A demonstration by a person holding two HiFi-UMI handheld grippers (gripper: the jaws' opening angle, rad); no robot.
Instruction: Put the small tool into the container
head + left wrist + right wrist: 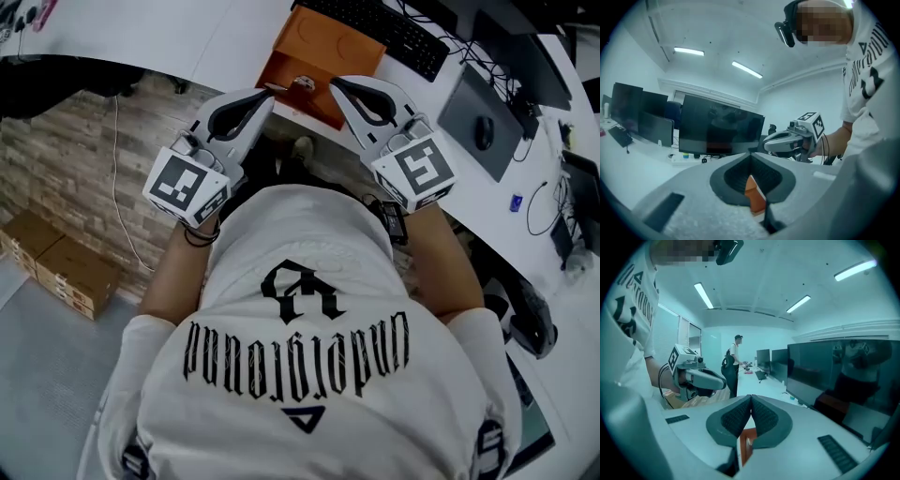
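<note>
FROM THE REMOTE DESK: Nearest to me, the person's white printed T-shirt (pixel 309 328) fills the lower head view, with both forearms held out ahead of it. My left gripper (pixel 265 92) hangs just short of the white tabletop (pixel 234 37). Its jaws are pressed together with nothing between them, and in its own view only a sliver of orange shows through the gap beneath the pads. My right gripper (pixel 337 84) is near it, jaws likewise closed and empty, and both sets of tips point toward the same spot.

Just beyond both tips, at the tabletop's near edge, lies the orange moulded container (pixel 323 47). The small silvery tool (pixel 302 82) rests on its near part, apart from either gripper. I cannot tell whether it is seated in a recess or merely lies on the surface.

Farther back are a black keyboard (pixel 384 28) and, in the left gripper view, a row of dark monitors (pixel 721 129).

My reading is that the placing looks done, with the tool in the container and both grippers clear. All that may remain is confirming that it sits properly.
</note>
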